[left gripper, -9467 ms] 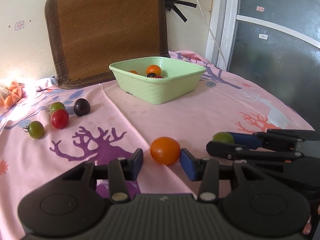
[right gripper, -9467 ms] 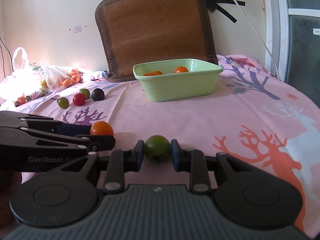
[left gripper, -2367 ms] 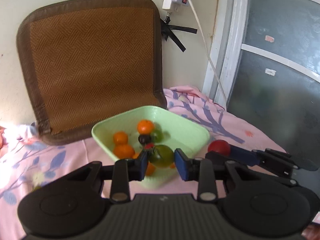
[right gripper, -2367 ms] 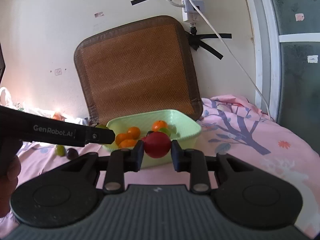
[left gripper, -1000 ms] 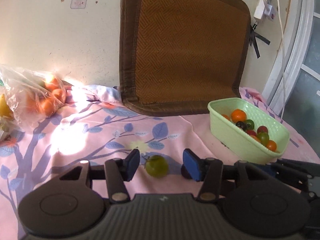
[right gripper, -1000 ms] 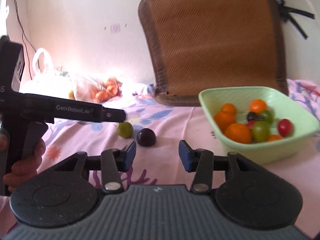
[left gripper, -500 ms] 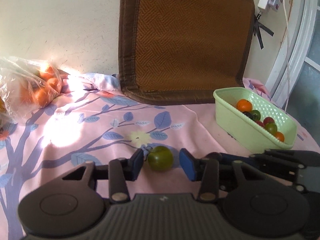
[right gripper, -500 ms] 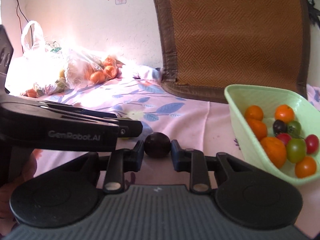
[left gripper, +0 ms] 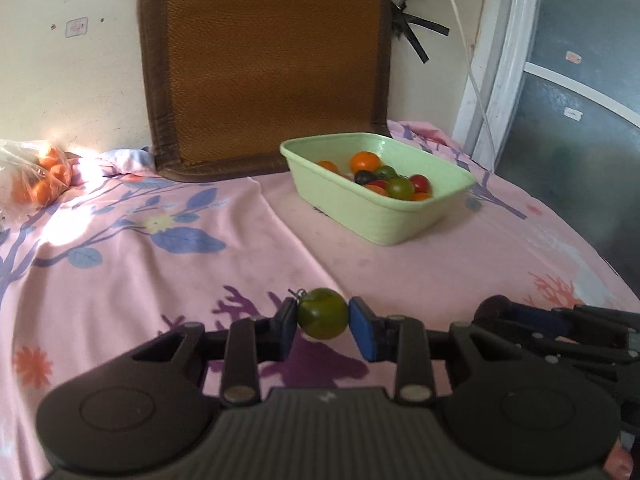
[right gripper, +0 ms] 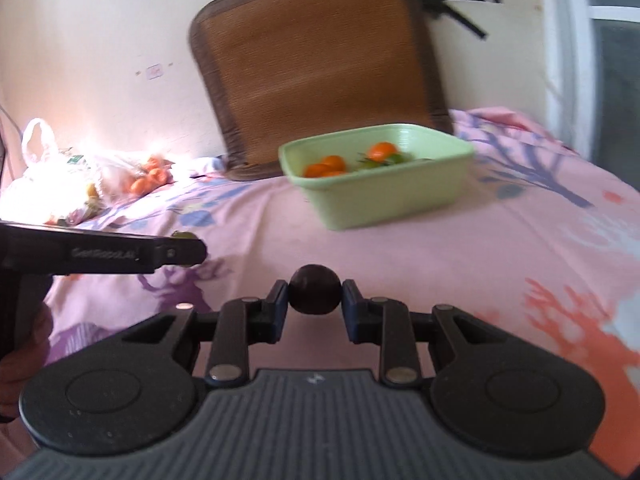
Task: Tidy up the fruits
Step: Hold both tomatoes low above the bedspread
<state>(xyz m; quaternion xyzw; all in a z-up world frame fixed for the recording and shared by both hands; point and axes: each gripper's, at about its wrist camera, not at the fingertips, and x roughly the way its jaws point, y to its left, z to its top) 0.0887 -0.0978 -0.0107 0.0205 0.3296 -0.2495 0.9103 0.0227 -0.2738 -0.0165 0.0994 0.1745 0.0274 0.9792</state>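
Currently the left tongs (left gripper: 322, 322) are pinching a green tomato (left gripper: 322, 313) between blue pads, holding it above the pink printed cloth (left gripper: 160, 280) on the surface. The right tongs (right gripper: 314, 308) are pinching a dark purple fruit (right gripper: 314, 289), likewise clear of the cloth; their jaws have just been closing on it. A pale green basin (left gripper: 380, 216) is sitting farther back toward the wall, holding orange, red, green and dark fruits. A brown woven mat (left gripper: 264, 64) is leaning against the wall behind it. A plastic bag of orange fruit (right gripper: 144, 178) is lying at the far left.
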